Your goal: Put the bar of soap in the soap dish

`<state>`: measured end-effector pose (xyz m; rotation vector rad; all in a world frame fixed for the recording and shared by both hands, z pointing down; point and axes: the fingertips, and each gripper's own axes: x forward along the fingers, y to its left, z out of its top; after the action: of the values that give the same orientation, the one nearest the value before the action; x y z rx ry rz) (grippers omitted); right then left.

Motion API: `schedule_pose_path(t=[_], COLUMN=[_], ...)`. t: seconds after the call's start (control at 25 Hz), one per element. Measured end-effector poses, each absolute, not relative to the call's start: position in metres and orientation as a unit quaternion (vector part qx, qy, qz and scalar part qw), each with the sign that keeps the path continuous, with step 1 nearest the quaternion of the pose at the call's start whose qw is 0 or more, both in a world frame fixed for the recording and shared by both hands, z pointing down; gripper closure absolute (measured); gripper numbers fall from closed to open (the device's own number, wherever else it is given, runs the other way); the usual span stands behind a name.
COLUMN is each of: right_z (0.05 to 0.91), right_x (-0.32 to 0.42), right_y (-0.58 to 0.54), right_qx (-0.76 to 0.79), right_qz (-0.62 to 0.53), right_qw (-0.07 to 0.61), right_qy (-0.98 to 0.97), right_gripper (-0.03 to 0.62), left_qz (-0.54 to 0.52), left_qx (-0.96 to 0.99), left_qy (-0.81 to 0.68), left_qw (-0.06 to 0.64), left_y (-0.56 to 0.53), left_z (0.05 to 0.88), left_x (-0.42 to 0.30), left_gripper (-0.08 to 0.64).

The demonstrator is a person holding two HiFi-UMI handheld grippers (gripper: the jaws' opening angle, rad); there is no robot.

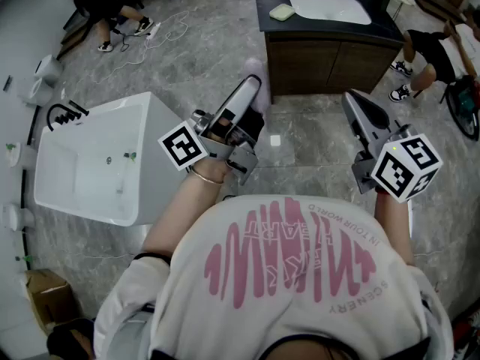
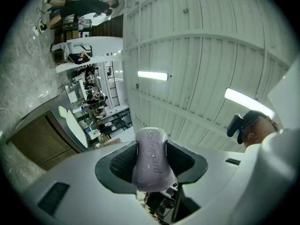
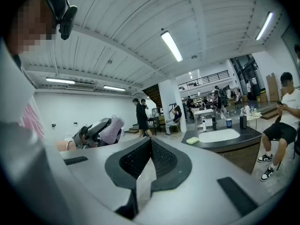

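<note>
Currently left gripper (image 2: 151, 146) jaws clamp soap bar (image 2: 149, 167) (lilac); right gripper (image 3: 150, 145) jaws closed, empty.

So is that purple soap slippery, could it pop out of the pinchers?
Probably a little. The bar of soap looks smooth and rounded, so a hard squeeze might squirt it out. It seems dry, and the textured pads of the left gripper press its sides, which likely helps. It seems stiff: no bending shows.
</note>
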<state>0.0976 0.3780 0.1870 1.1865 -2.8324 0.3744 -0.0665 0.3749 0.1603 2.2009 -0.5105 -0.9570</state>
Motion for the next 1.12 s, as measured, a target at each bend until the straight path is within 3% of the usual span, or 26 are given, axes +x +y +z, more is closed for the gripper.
schedule_pose_path(t=[0.56,1.12], right_z=[0.185,0.215], right_x=[0.085,0.045], right_y=[0.381,0.398], right_qx=[0.386,0.414], right_qz=[0.139,0.128], right_qw=[0.009,0.04], right_qy=[-0.912,-0.901], right_gripper=[0.575,0.575], left_qz=[-0.368,-0.353], left_qx=[0.845,0.847], left_qy=[-0.196,-0.185], left_qw=[0.336,0.353], left_y=[0.382,0.39], left_z=[0.156,0.181], left_x=[-0.084,-0.126], left_gripper=[0.359,0.359])
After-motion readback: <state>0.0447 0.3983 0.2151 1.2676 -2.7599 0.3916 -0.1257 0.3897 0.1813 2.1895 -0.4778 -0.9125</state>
